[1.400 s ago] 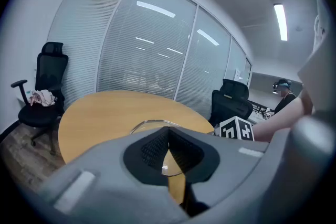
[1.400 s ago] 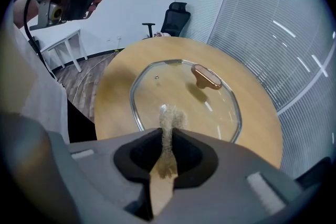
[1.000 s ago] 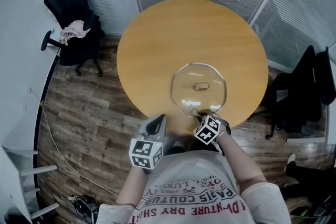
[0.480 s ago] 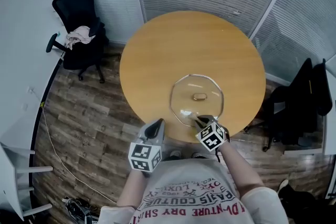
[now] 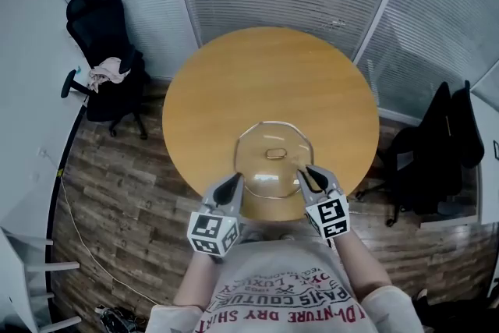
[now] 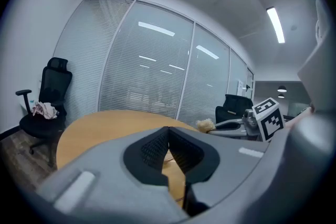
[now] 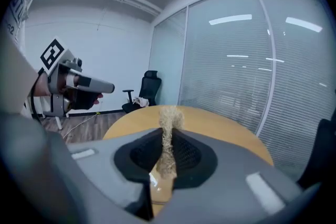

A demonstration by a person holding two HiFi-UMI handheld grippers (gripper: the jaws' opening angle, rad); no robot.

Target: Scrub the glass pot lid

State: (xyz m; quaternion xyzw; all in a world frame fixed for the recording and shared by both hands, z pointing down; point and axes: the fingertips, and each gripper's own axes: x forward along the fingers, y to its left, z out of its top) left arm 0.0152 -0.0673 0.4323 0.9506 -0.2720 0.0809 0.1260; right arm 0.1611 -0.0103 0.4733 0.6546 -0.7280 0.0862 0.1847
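The glass pot lid (image 5: 258,143), clear and roughly octagonal with a small metal knob (image 5: 274,154), lay flat on the near part of the round, smooth wooden table (image 5: 265,74). The left gripper (image 5: 232,185) stood just left of the lid at the table's near edge, its ribbed black jaws together on nothing (image 6: 168,132). The right gripper (image 5: 313,177) stood at the lid's near right rim, clamped on a straw-coloured, fibrous scrubber (image 7: 169,118). Each gripper carried a cube (image 5: 212,232) with black-and-white square markers. On the person's shirt (image 5: 288,300), upside-down print included "COUTURE" and "DRY".
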